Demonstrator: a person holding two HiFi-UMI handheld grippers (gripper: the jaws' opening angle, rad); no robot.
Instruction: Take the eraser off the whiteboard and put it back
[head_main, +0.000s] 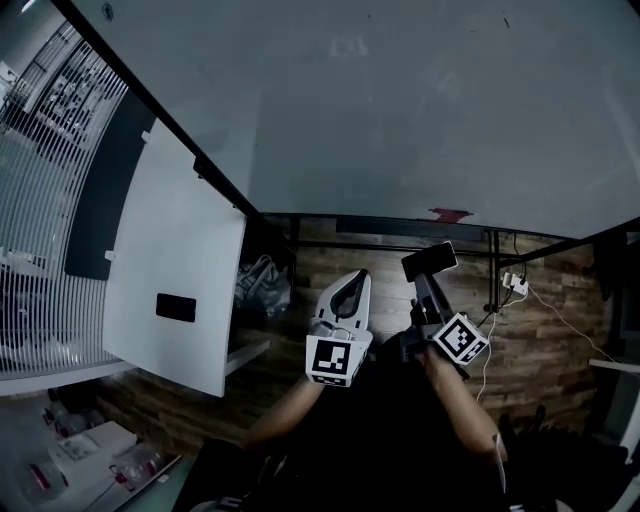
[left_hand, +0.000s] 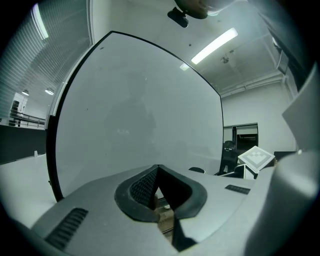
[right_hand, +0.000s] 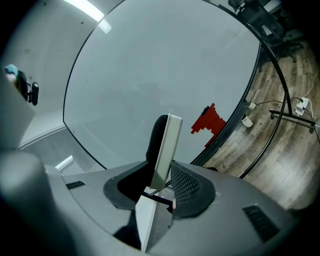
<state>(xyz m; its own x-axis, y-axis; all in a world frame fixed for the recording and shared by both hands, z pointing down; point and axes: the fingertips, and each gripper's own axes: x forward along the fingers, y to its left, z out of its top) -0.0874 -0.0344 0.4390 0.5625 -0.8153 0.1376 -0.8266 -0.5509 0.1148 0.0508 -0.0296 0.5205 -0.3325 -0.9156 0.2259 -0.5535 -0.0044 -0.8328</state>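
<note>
The eraser is a flat block with a white back and black felt. It stands on edge between the jaws of my right gripper, which is shut on it. In the right gripper view the eraser rises out of the right gripper just short of the whiteboard, apart from the surface. My left gripper hangs beside it on the left, also below the whiteboard. The left gripper has its tips together with nothing held, facing the whiteboard.
A red mark sits at the board's lower edge, seen as the red mark in the right gripper view. A white panel leans at the left. A power strip with cables lies on the wooden floor beside the stand.
</note>
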